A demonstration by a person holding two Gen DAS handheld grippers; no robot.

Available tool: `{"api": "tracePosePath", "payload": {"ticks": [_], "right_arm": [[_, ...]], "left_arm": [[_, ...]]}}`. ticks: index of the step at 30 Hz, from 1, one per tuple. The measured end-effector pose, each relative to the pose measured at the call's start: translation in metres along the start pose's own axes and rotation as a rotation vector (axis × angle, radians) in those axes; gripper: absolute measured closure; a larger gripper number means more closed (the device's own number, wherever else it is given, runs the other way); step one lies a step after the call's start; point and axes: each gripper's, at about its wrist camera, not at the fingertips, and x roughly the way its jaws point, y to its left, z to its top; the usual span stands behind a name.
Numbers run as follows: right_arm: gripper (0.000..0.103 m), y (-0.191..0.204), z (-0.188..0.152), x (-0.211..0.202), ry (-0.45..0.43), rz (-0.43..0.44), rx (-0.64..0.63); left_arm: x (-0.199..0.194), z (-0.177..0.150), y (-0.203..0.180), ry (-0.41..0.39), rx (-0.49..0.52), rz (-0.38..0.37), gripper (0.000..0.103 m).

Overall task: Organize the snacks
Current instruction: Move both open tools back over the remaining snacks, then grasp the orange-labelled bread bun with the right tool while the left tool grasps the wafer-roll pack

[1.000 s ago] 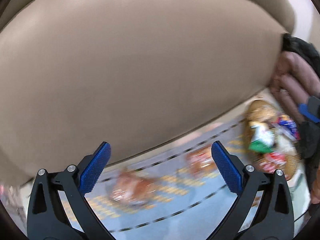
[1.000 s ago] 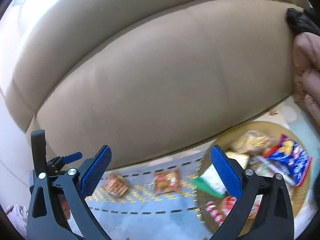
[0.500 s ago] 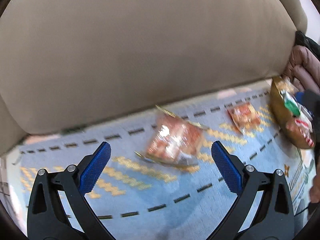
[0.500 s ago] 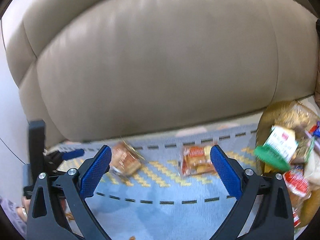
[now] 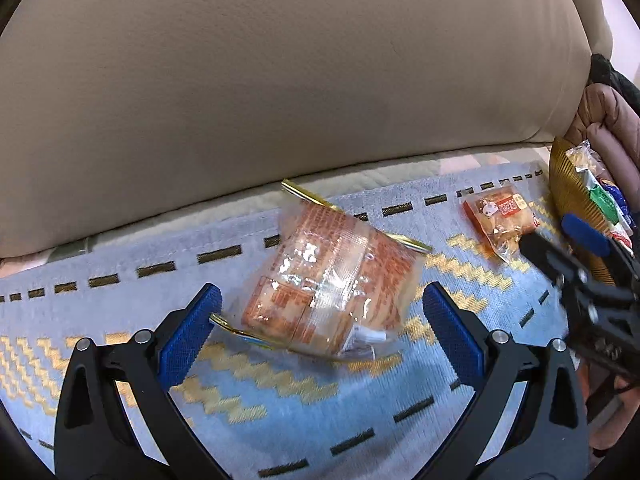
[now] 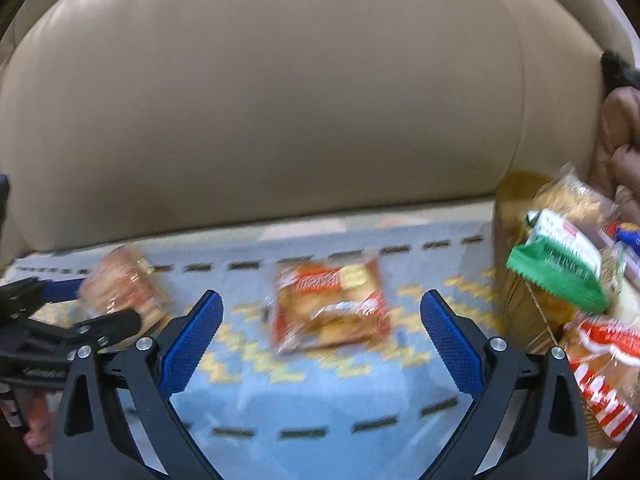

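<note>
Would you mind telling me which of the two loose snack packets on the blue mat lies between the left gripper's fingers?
The larger clear orange-printed packet with gold-edged seals; the smaller red-labelled bun packet lies farther right, nearer the gold basket.

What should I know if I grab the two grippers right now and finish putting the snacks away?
Left gripper: open, holding nothing, its fingers either side of the clear cracker pack on the mat.
Right gripper: open, holding nothing, lined up on the orange pack, also on the mat.
Basket, to the right: already holds several snacks, including a green bag.
Done: those snacks are in.
Left: grip both loose packs and put them in the basket.
</note>
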Motion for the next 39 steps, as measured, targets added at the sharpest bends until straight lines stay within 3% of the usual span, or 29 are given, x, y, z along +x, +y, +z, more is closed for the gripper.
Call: {"api": "tracePosePath", "payload": {"ticks": [2,4,8,16,39], "right_arm": [[0.005,0.004,0.002,0.012,0.016,-0.030,-0.036],[0.005,-0.003,0.004,0.025,0.049,-0.038,0.016],[0.005,-0.027,0.003,0.061,0.210,0.011,0.127],[0.005,-0.023,0.003,0.061,0.204,-0.010,0.087],[0.005,-0.020,0.002,0.062,0.204,-0.010,0.085]], "left_arm": [[0.002,0.001,-0.001,-0.009,0.012,0.007,0.003],[0.009,0.000,-0.001,-0.018,0.016,0.015,0.003],[0.014,-0.005,-0.008,-0.063,0.053,0.053,0.003],[0.029,-0.009,-0.032,-0.065,0.128,0.166,0.003],[0.028,-0.011,-0.029,-0.068,0.117,0.155,0.003]]}}
